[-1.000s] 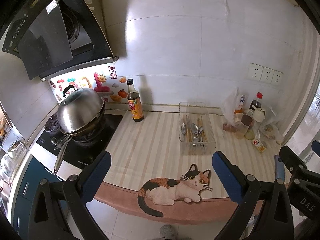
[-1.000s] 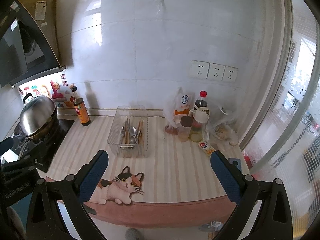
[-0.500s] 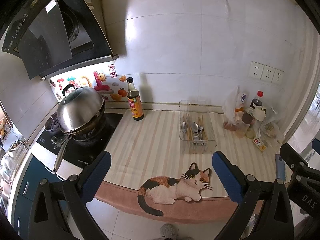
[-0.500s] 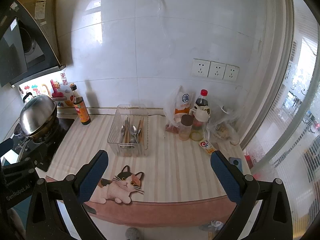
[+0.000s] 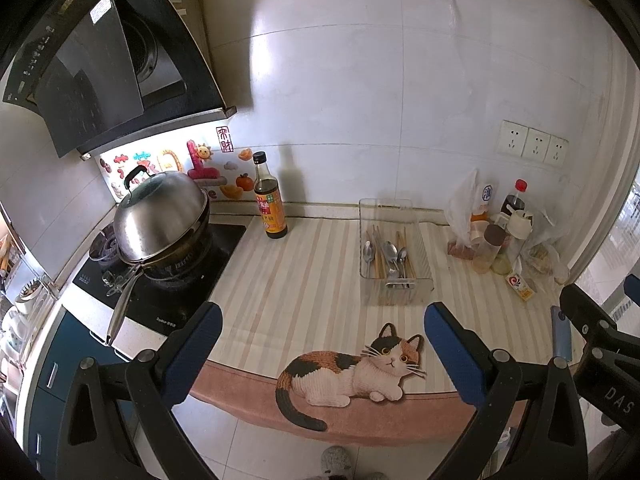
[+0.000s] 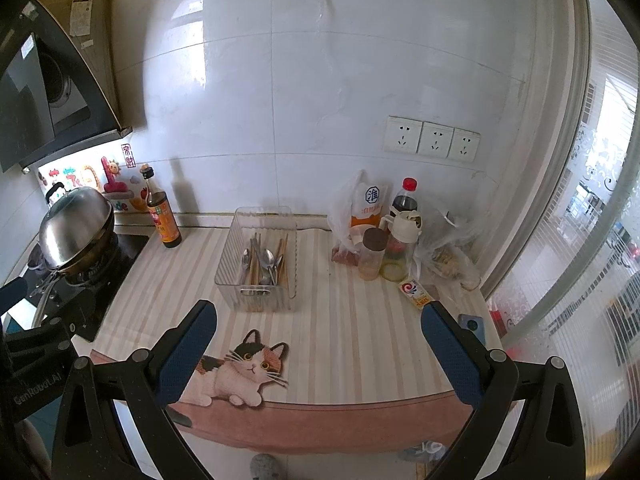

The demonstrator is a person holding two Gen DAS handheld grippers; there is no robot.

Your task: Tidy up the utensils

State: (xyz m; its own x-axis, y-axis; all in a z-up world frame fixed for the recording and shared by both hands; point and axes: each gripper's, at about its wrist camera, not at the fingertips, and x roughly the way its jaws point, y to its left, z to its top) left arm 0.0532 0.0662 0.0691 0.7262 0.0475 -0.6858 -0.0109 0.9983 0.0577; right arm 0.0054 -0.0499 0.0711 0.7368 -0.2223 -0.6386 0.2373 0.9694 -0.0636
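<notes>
Counter [image 5: 312, 280], striped mat with a cat print at its front edge; holds all items below. Range hood [image 5: 100, 60], black, mounted over the hob at left. Wok [image 5: 160, 216], steel, domed lid on, sitting on the hob, its long handle projecting toward the counter edge. Clear bin [image 6: 260, 260], plastic, mid-counter toward the wall; contains the task's utensils. Condiment cluster [image 6: 384, 240], bags, jars and a red-capped bottle, just right of the bin. Soy sauce bottle [image 5: 270, 204], upright, between wok and bin, near the wall. Left gripper [image 5: 316, 344], fingers spread wide, holding nothing, hovering off the counter's front edge. Right gripper [image 6: 320, 344], likewise spread and empty, well short of the bin. Spoons [image 6: 264, 260] and chopsticks [image 6: 282, 256], loose and overlapping, lying lengthwise in the bin. Risks, as judged: the mingled, thin metal pieces may slip from a pinch or lift in twos; the light bin may slide or tip if a finger catches its wall; a wide reach could knock the bottle or jars.
</notes>
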